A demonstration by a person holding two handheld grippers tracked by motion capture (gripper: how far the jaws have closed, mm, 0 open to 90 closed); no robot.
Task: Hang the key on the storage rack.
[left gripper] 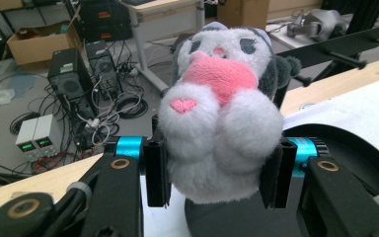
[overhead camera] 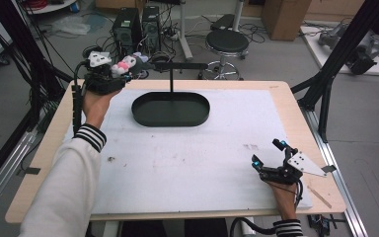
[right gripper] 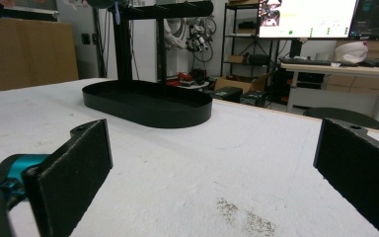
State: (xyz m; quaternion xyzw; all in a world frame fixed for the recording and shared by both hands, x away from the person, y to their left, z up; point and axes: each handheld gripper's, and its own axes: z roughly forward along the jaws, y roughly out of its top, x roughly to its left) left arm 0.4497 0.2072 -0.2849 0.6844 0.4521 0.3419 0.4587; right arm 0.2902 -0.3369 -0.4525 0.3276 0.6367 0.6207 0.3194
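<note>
Above, a wooden table [overhead camera: 39, 148] carries a white mat [overhead camera: 187, 158] over most of its top, with a black oval tray [overhead camera: 170, 109] resting toward the far edge of the mat. From the tray's far rim a thin post rises to a black crossbar [overhead camera: 177, 65] that runs over the tray. Left of the tray, beyond the mat's far left corner, the left gripper [overhead camera: 109, 79] is held up off the table, its two black jaws pinching a plush toy [left gripper: 222, 108] by its lower body. In the left gripper view the toy, grey and white with a pink heart [left gripper: 219, 76] at its chest, sits upright between the pads, which press into its fur on both sides, and the tray's rim shows just behind it. Well away from the tray, near the mat's near right corner, the right gripper [overhead camera: 269, 157] rests low with its jaws spread wide and nothing between them.
</note>
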